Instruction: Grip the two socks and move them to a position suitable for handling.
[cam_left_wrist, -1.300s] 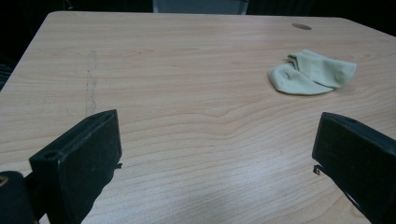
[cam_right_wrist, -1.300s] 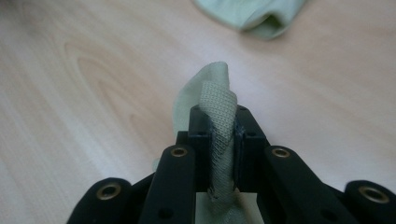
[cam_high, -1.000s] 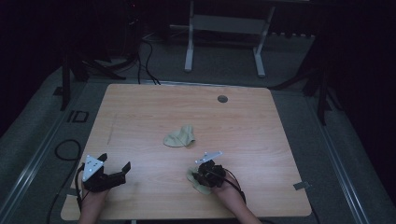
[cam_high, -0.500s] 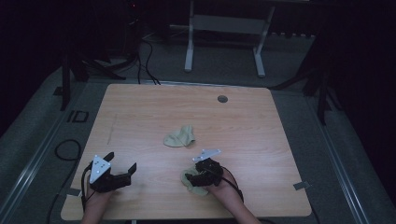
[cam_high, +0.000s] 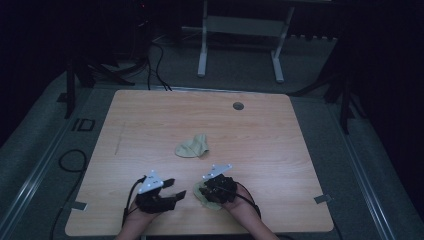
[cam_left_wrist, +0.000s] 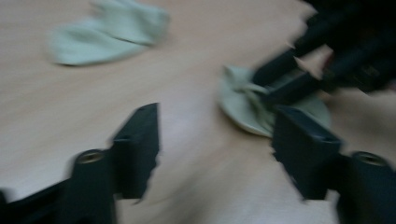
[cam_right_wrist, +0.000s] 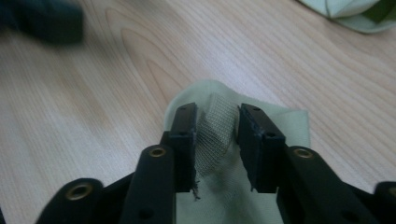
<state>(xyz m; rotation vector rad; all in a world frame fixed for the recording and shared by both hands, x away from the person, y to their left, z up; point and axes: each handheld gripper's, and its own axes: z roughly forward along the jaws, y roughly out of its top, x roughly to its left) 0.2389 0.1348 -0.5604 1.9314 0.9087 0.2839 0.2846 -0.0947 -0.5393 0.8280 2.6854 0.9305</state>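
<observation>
Two pale green socks lie on the wooden table. One sock rests crumpled at the middle. The near sock lies by the front edge. My right gripper has just been closing, and its pads pinch a raised fold of the near sock. My left gripper hovers just left of that sock, jaws apart over bare wood; they have just been closing with nothing between them.
A round cable hole sits near the table's far edge. Behind the table stand a metal frame and loose cables on the grey floor. Bare wood stretches to the left, right and far side of the socks.
My left gripper has slid right along the front edge toward the near sock, and its jaws stand narrower. The right hand has stayed over the near sock.
</observation>
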